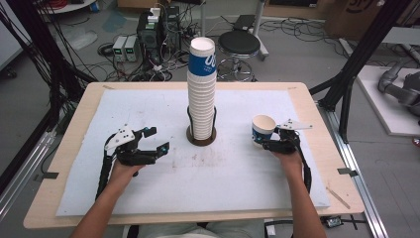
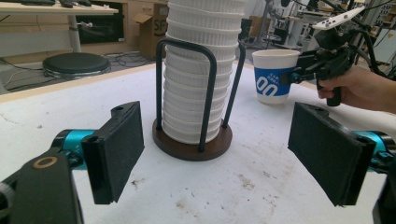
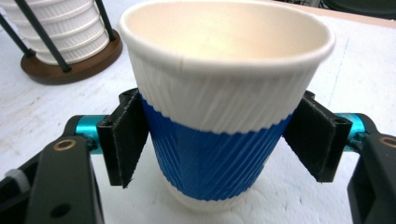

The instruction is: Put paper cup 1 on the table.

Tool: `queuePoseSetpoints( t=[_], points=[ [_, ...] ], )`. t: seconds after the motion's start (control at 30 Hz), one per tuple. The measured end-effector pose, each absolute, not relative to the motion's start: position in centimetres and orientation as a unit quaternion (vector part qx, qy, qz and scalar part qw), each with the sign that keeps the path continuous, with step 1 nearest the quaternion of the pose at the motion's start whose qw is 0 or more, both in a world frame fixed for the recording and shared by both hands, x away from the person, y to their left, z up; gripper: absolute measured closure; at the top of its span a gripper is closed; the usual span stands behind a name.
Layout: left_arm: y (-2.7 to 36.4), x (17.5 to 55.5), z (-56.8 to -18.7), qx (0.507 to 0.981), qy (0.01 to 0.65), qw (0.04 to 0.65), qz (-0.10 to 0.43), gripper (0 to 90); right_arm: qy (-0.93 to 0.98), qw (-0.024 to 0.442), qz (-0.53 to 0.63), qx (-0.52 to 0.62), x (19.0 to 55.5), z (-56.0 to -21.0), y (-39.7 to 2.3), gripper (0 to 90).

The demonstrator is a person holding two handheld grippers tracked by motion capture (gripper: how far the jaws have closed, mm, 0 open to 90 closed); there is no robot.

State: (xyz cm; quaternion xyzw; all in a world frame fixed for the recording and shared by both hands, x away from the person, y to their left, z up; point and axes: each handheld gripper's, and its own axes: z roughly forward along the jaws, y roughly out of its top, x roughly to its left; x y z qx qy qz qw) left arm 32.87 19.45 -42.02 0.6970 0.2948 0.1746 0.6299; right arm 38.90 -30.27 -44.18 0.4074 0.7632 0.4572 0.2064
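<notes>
A white paper cup with a blue band [image 1: 262,130] [image 3: 219,116] stands upright on the white mat, right of centre. My right gripper [image 1: 265,140] [image 3: 219,144] has a pad against each side of the blue band. A tall stack of the same cups [image 1: 202,94] [image 2: 201,70] rises from a round brown base with black wire hoops [image 1: 201,139] [image 2: 191,147] at the middle of the table. My left gripper [image 1: 157,139] [image 2: 217,154] sits left of the stack, jaws wide apart with nothing between them. The left gripper view also takes in the single cup [image 2: 274,77] and the right gripper [image 2: 299,74].
The white mat [image 1: 148,188] covers most of the wooden tabletop [image 1: 74,148]. Beyond the far edge stand a black stool [image 1: 239,44], electronics boxes and loose cables on the floor. A black frame post [image 1: 356,64] rises at the right.
</notes>
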Motion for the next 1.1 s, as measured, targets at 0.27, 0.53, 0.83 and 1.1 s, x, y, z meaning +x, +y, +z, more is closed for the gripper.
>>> queuePoseSetpoints(
  t=[0.27, 0.53, 0.83, 1.1],
  points=[
    [19.5, 32.9, -42.1, 0.697, 0.296, 0.63, 0.174, 18.1, 0.763, 0.2, 0.46, 0.408, 38.4, -44.4, -30.9, 22.7],
    [19.5, 32.9, -42.1, 0.698, 0.295, 0.63, 0.171, 18.1, 0.767, 0.188, 0.458, 0.408, 38.0, -44.3, -31.0, 19.5],
    [19.4, 33.0, -42.1, 0.699, 0.294, 0.63, 0.17, 18.0, 0.778, 0.177, 0.442, 0.409, 37.4, -44.1, -31.3, 19.6],
    [19.5, 33.0, -42.1, 0.698, 0.295, 0.63, 0.17, 18.0, 0.771, 0.176, 0.452, 0.413, 35.5, -43.5, -32.6, 19.5]
  ],
)
